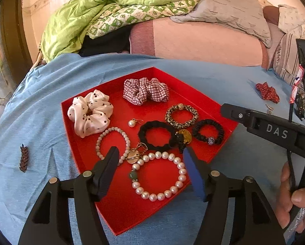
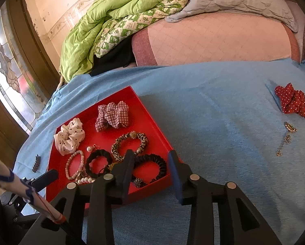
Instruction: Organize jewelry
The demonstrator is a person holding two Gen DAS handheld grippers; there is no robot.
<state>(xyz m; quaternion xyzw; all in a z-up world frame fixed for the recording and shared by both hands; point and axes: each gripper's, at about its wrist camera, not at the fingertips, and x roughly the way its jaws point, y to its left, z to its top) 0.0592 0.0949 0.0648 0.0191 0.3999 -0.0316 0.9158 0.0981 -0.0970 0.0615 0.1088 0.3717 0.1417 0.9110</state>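
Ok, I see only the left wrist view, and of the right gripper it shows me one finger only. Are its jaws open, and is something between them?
Observer: The right gripper has its jaws open and grips nothing.
Operator: What lies under it?
Observer: The black hair tie with the beaded ball, in the near corner of the red tray.
Operator: And the small gold thing near the dotted scrunchie?
Observer: It is a gold chain with a pendant. It lies stretched out on the blue cloth, apart from the red dotted scrunchie.
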